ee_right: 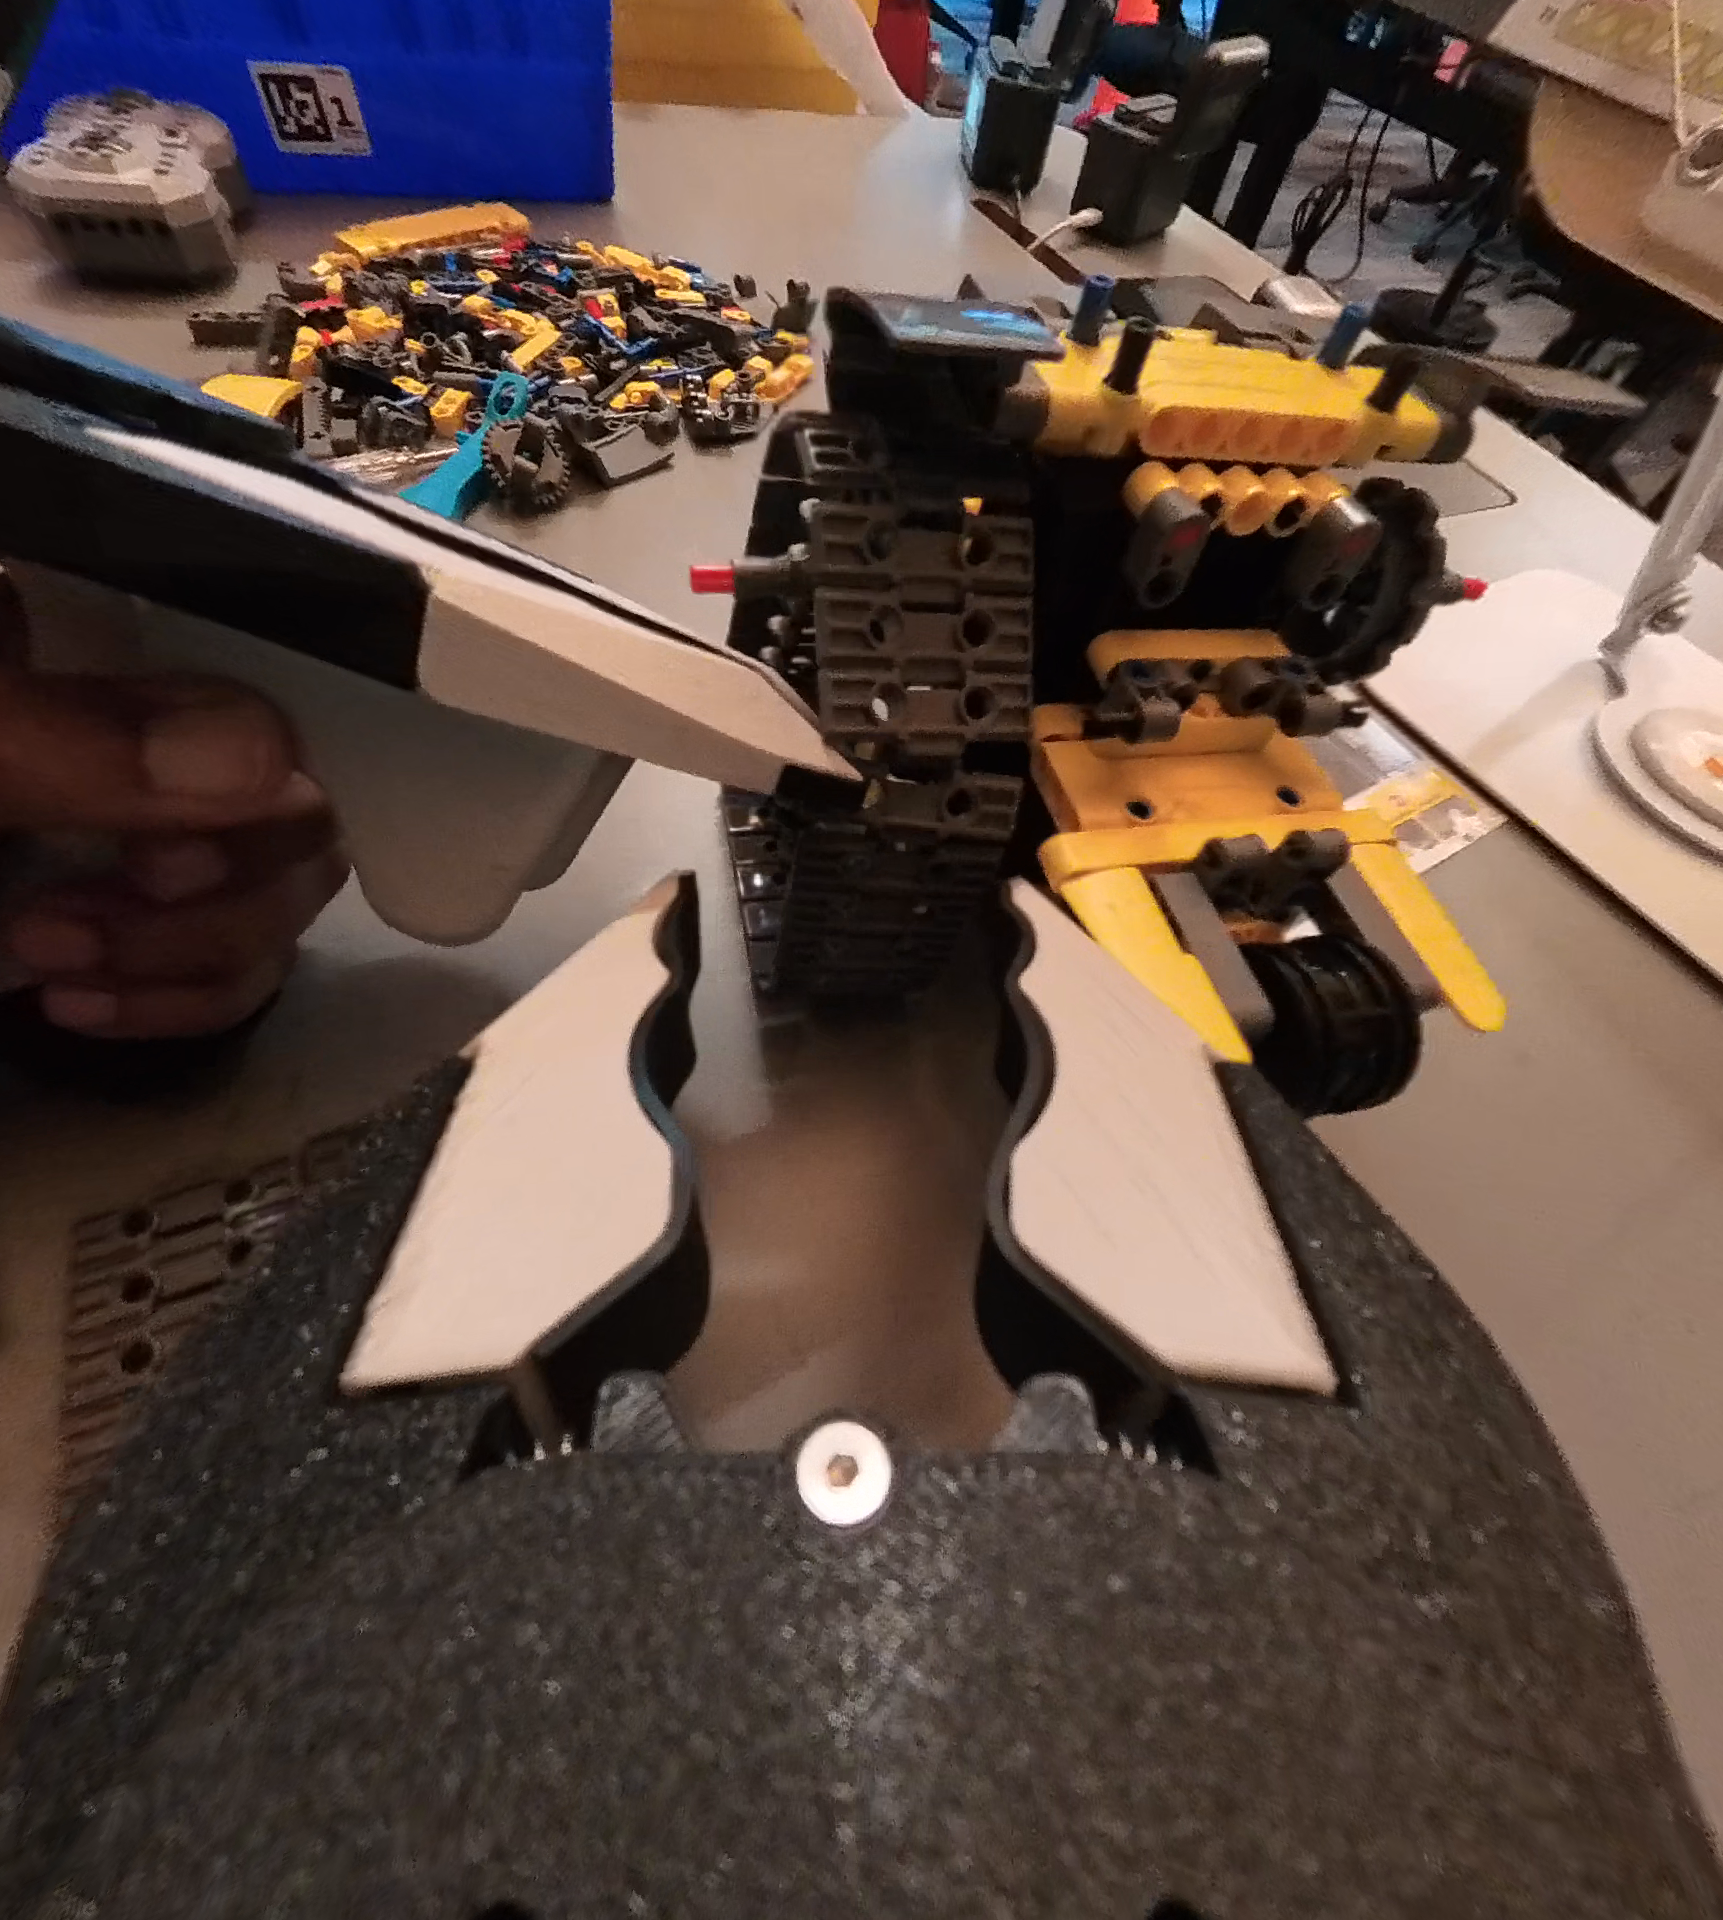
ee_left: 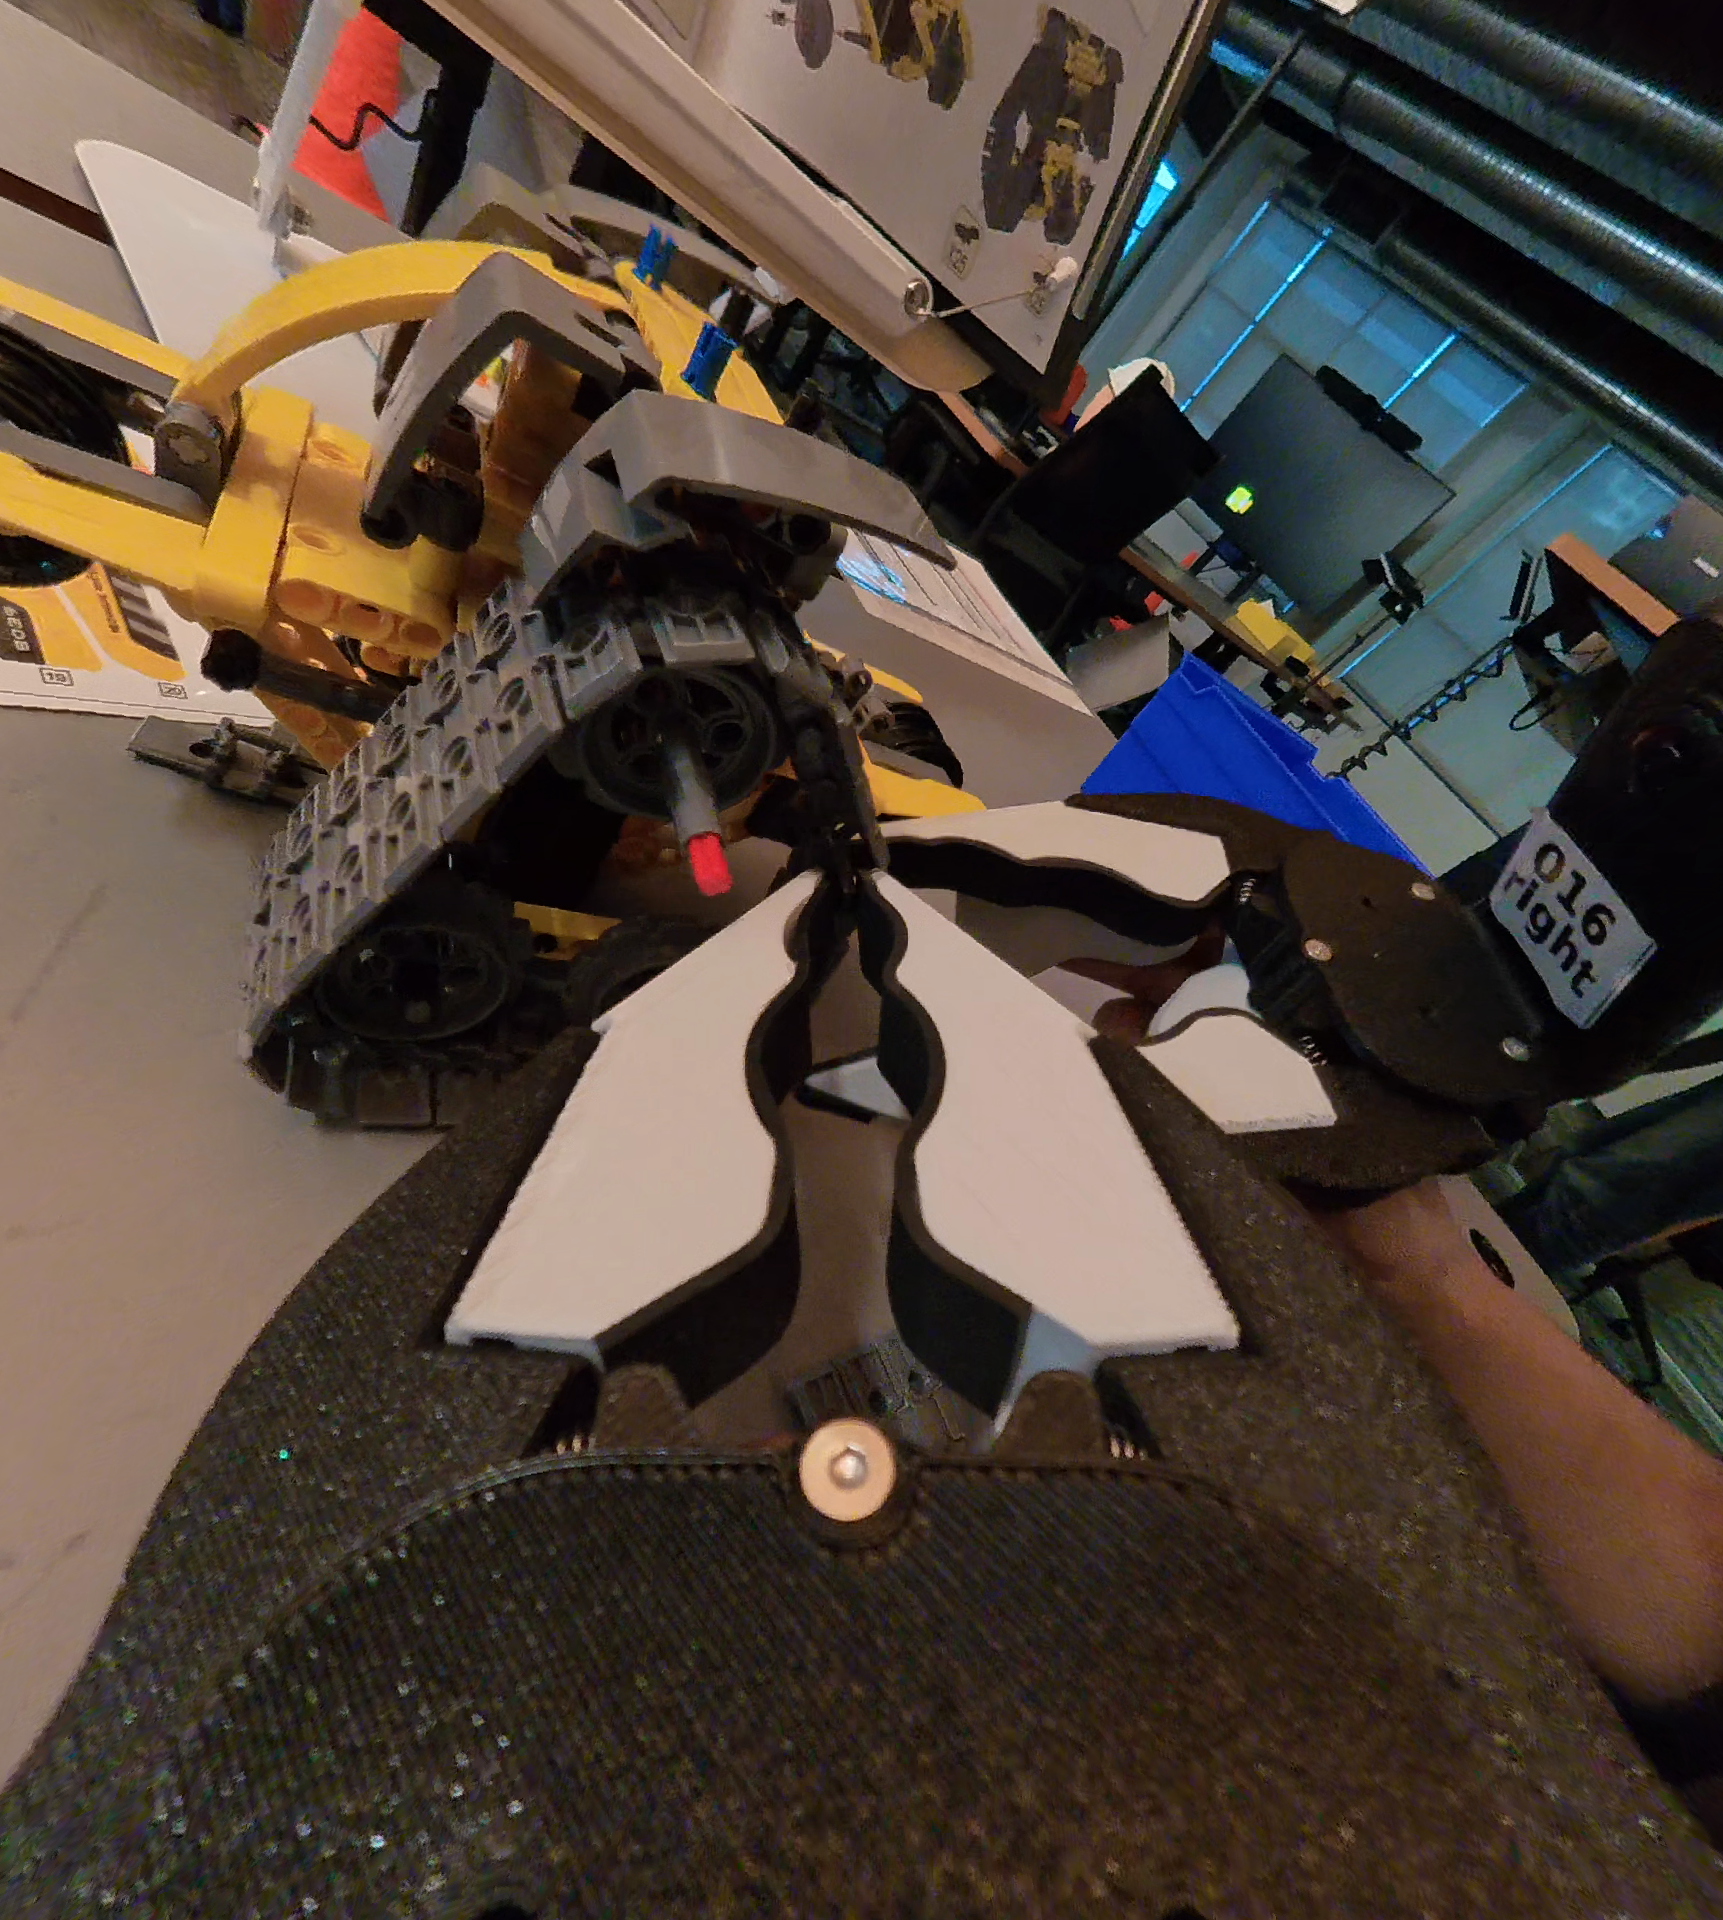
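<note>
A yellow and grey brick-built vehicle (ee_left: 317, 540) stands on the grey table, with a grey link track (ee_left: 421, 748) looped over its black wheels. A red-tipped axle (ee_left: 706, 862) sticks out of the upper wheel. My left gripper (ee_left: 841, 883) is shut on the track's hanging end, just below that axle. It also shows in the right wrist view (ee_right: 815, 764), touching the track (ee_right: 919, 644) from the left. My right gripper (ee_right: 841, 935) is open, and the track's lower part stands just ahead of its fingertips. The right gripper also shows in the left wrist view (ee_left: 1096, 935), at the right.
A pile of loose small pieces (ee_right: 524, 343) lies at the back, with a grey battery box (ee_right: 130, 197) and a blue bin (ee_right: 441, 94) behind. Spare track strips (ee_right: 150, 1278) lie lower left. A white plate (ee_right: 1709, 769) sits right. A printed sheet (ee_left: 5, 623) lies under the vehicle. The grippers are tip to tip, or close to it. The white plate (ee_right: 1709, 769) is about equally far from each gripper, around 30 cm.
</note>
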Tool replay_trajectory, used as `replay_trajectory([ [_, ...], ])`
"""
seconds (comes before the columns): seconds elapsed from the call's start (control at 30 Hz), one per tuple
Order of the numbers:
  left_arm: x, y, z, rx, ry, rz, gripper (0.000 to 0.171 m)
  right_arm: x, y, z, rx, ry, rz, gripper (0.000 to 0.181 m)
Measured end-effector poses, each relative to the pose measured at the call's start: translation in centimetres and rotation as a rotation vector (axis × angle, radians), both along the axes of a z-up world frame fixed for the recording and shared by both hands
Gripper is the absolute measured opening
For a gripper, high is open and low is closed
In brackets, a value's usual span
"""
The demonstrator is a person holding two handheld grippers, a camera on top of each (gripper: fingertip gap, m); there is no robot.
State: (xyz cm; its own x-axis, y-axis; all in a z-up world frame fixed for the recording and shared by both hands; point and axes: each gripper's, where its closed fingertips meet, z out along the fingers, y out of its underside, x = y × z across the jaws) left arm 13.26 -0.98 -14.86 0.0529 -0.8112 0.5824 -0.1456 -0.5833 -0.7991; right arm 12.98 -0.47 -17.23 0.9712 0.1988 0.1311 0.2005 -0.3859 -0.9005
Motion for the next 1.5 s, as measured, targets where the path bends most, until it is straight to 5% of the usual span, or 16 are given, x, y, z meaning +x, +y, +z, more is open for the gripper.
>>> replay_trajectory([
  [0.43,-0.28,0.27,0.21,-0.048,-0.029,-0.009,0.002,0.51,0.73,0.31,0.007,0.068,-0.058,0.037],
  [0.63,-0.51,0.24,0.30,-0.130,-0.062,-0.047,0.022,0.54,0.85,-0.09,-0.013,0.038,-0.069,0.036],
  [0.67,-0.52,0.36,0.23,-0.141,-0.061,-0.046,0.026,0.33,0.78,0.03,-0.007,0.042,-0.055,0.018],
  [0.73,-0.56,0.53,0.19,-0.154,-0.063,-0.044,0.028,0.56,0.73,0.22,0.005,0.036,-0.069,0.015],
  [1.5,0.03,0.51,0.32,-0.359,-0.128,-0.105,0.011,0.49,0.13,0.01,-0.004,0.007,-0.041,0.014],
])
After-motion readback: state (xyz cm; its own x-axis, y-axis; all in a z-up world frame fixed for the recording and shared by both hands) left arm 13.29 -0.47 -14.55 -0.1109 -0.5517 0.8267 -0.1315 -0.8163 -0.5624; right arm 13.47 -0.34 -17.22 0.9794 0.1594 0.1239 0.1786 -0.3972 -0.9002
